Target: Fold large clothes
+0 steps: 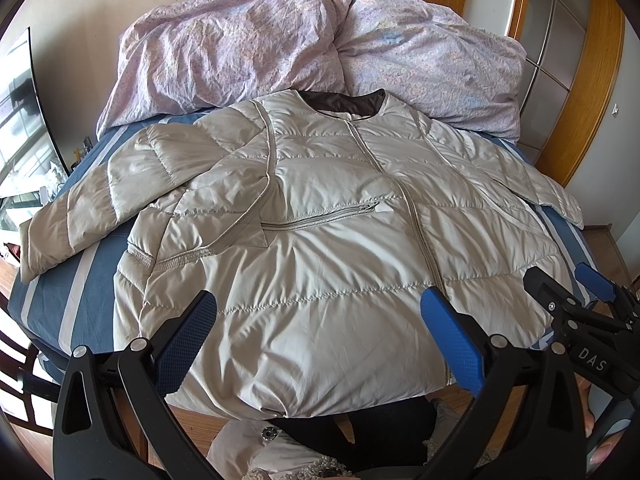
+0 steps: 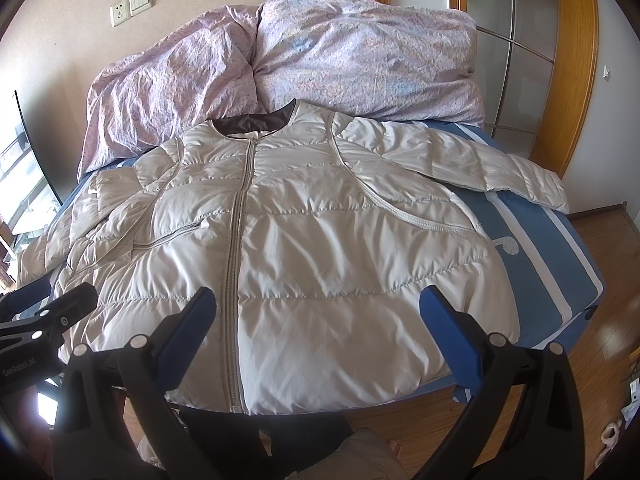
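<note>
A light grey quilted puffer jacket (image 1: 320, 216) lies front up and zipped on the bed, collar toward the far side; it also shows in the right wrist view (image 2: 304, 240). Its left sleeve (image 1: 100, 196) is bent outward, its right sleeve (image 2: 500, 172) stretches to the bed's right edge. My left gripper (image 1: 320, 316) is open and empty, hovering above the jacket's hem. My right gripper (image 2: 320, 312) is open and empty above the hem, right of the zipper (image 2: 234, 280). The right gripper also shows in the left wrist view (image 1: 568, 284), and the left gripper at the right wrist view's left edge (image 2: 48, 304).
The bed has a blue sheet with white stripes (image 2: 540, 248). A crumpled pink floral duvet (image 1: 304, 40) is heaped at the far side. A wooden-framed glass door (image 2: 532, 60) stands to the right, wooden floor (image 2: 612, 312) below. A dark screen (image 1: 20, 92) stands at left.
</note>
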`<move>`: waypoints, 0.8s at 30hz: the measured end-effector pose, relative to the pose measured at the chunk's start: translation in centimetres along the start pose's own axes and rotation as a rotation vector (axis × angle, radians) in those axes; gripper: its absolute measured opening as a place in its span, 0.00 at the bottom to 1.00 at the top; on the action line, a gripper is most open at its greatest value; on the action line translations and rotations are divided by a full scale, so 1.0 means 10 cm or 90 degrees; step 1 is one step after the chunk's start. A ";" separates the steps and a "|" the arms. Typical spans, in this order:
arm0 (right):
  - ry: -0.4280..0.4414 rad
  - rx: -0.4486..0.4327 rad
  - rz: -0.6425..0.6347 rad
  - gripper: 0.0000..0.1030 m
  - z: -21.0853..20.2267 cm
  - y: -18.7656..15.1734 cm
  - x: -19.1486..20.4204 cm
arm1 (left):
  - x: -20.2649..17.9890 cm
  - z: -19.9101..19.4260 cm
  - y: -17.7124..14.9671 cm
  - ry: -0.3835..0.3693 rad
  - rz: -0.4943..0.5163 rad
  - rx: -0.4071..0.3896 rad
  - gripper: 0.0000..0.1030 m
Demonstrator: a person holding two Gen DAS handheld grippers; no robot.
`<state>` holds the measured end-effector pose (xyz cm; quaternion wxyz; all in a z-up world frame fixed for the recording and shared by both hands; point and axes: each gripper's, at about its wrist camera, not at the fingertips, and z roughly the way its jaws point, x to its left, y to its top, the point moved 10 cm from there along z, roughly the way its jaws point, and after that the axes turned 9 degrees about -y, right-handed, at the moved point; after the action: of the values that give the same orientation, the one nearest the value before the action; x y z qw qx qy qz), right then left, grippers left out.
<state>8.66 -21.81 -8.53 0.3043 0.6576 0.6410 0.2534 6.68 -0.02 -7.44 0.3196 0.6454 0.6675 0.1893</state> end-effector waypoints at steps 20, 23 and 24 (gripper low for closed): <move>0.035 -0.032 0.153 0.98 0.50 0.44 -0.76 | 0.16 0.33 0.20 -0.016 -0.026 0.025 0.99; 0.019 -0.023 0.213 0.98 0.70 0.56 -1.14 | 0.19 0.44 0.30 -0.025 -0.028 0.030 0.99; 0.007 -0.015 0.231 0.98 0.78 0.59 -1.28 | 0.20 0.47 0.35 -0.031 -0.027 0.031 0.99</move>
<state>17.73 -35.14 -8.83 0.2576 0.7577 0.5102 0.3151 12.50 1.50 -8.93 0.3235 0.6429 0.6778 0.1503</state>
